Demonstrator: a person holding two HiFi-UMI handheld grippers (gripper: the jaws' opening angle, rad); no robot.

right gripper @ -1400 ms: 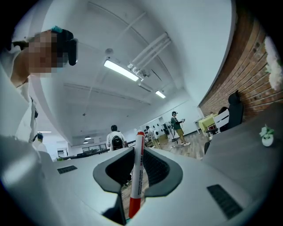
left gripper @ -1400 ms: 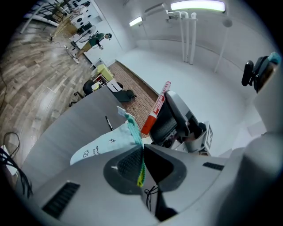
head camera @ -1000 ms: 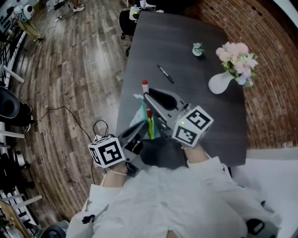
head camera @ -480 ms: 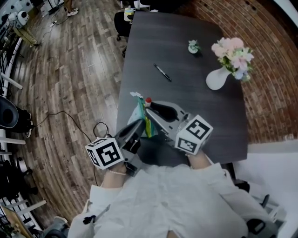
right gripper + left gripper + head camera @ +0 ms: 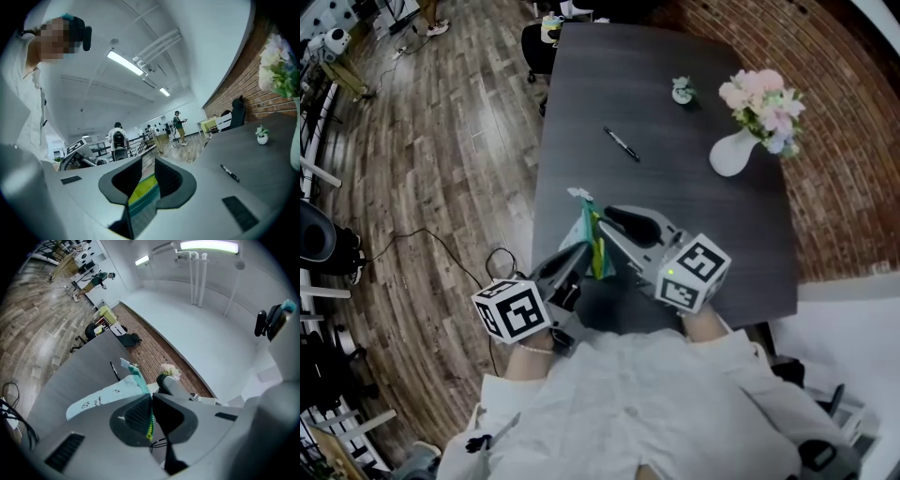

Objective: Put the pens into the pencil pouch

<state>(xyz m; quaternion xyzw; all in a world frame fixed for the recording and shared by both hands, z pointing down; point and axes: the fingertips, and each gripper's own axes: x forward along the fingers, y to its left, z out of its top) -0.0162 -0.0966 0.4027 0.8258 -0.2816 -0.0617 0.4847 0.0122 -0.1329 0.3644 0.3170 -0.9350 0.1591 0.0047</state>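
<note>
Pencil pouch [image 5: 578, 236] at worktop's [image 5: 694, 216] near-left edge: left fingers [image 5: 567, 265] pinch its rim, right fingers [image 5: 628, 223] slightly apart astride it; if that pinch slips, pouch could drop off the edge.

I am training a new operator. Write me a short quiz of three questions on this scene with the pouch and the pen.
1. How is the black pen placed?
A: upright in the pouch
B: flat on the table, apart from the pouch
C: half inside the pouch
2. True or false: the left gripper is open and empty.
3. What does the white vase hold?

Key
1. B
2. False: it is shut on the pouch edge.
3. Flowers
</note>
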